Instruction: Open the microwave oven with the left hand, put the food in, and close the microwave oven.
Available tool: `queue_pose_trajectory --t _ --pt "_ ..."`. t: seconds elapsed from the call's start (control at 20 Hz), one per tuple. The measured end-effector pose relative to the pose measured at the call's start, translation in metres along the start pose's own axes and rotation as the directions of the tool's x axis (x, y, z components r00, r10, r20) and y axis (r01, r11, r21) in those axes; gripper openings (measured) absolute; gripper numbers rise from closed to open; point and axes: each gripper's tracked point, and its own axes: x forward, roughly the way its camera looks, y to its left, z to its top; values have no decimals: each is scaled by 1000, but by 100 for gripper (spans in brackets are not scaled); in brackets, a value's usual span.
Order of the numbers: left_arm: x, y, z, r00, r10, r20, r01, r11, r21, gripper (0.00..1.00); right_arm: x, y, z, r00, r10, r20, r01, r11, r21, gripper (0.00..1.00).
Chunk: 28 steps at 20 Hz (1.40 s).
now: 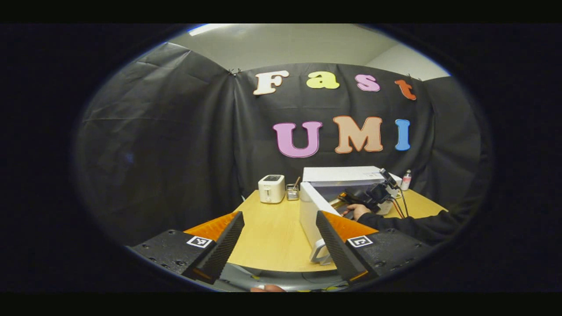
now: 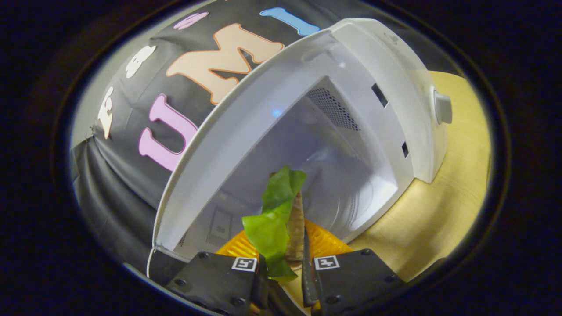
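The right gripper (image 2: 283, 267) is pinching the food (image 2: 281, 219), a leafy sandwich, just at the mouth of the microwave (image 2: 386, 87). It is looking soft and floppy, so holding its firm middle is wisest. The left gripper (image 1: 279, 245) is hanging open over the table's (image 1: 272, 237) near edge. The microwave's chamber is sitting empty behind its open door (image 1: 309, 215).

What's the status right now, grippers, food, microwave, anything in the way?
Left gripper open, held back from table. Right gripper shut on food, at open microwave cavity. Door swung wide. Nothing blocking cavity.
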Motion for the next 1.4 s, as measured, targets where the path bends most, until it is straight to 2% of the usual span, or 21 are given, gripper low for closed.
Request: queue_pose_trajectory --t 0.1,0.15,0.35,0.45,0.5,0.55,0.6,0.65,0.75,0.8,0.85,0.95,1.0,1.05,1.1,1.15,1.2,1.25,1.3,1.4 --pt "-2 4 1 1000 14 -2 -14 1000 28 96 8 1 0 1000 -5 13 4 1000 24 26" --pt "-2 4 1 1000 21 -5 -21 999 35 94 14 1 0 1000 -4 19 3 999 36 26" --pt "-3 13 -2 998 52 -22 -51 999 18 95 29 -1 1 999 -6 44 3 998 55 26" --pt "-1 17 -4 998 62 -26 -61 998 16 100 33 -1 3 999 1 54 -3 999 50 26" --pt "1 17 -1 998 61 -24 -61 998 16 96 34 -1 3 998 5 56 -7 999 41 26" --pt "2 16 -2 998 59 -23 -58 998 15 96 34 -4 1 998 7 60 -8 1000 18 33" --pt "4 13 -2 998 52 -24 -52 999 12 96 30 -7 4 998 5 67 -4 1000 -20 28" --pt "5 11 -3 999 47 -24 -47 999 7 96 34 -10 2 998 -4 70 8 998 -56 40" --pt "8 6 -1 999 33 -15 -33 999 -6 96 35 -18 3 997 -16 80 27 991 -130 47" --pt "9 4 -1 1000 26 -15 -26 1000 -11 96 40 -27 4 995 -49 88 64 982 -179 48" --pt "9 3 -3 1000 24 -16 -24 1000 -17 96 39 -38 -1 994 -80 78 95 969 -226 55" --pt "11 4 -1 1000 23 -8 -23 999 -35 96 37 -39 4 993 -76 92 101 942 -319 72" --pt "11 5 -1 1000 25 -5 -25 999 -46 96 36 -38 7 993 -73 95 102 927 -361 84" --pt "11 5 -2 1000 25 -6 -25 998 -56 96 35 -38 7 994 -63 92 94 918 -386 85" --pt "10 4 -3 1000 22 -7 -23 998 -63 96 34 -38 7 995 -57 81 85 914 -397 97" --pt "10 5 -4 1000 25 -7 -25 998 -64 96 33 -41 7 996 -57 73 82 911 -404 88" --pt "9 7 -3 1000 28 -2 -28 998 -65 96 32 -44 8 996 -57 67 80 909 -408 89" --pt "9 6 -2 1000 30 3 -29 997 -67 96 30 -46 12 996 -58 65 80 905 -419 100" --pt "8 6 -1 1000 30 6 -30 997 -70 96 28 -47 14 996 -56 64 79 899 -431 94" --pt "7 4 -2 1000 30 5 -30 997 -78 96 23 -47 17 997 -43 65 68 889 -454 92"
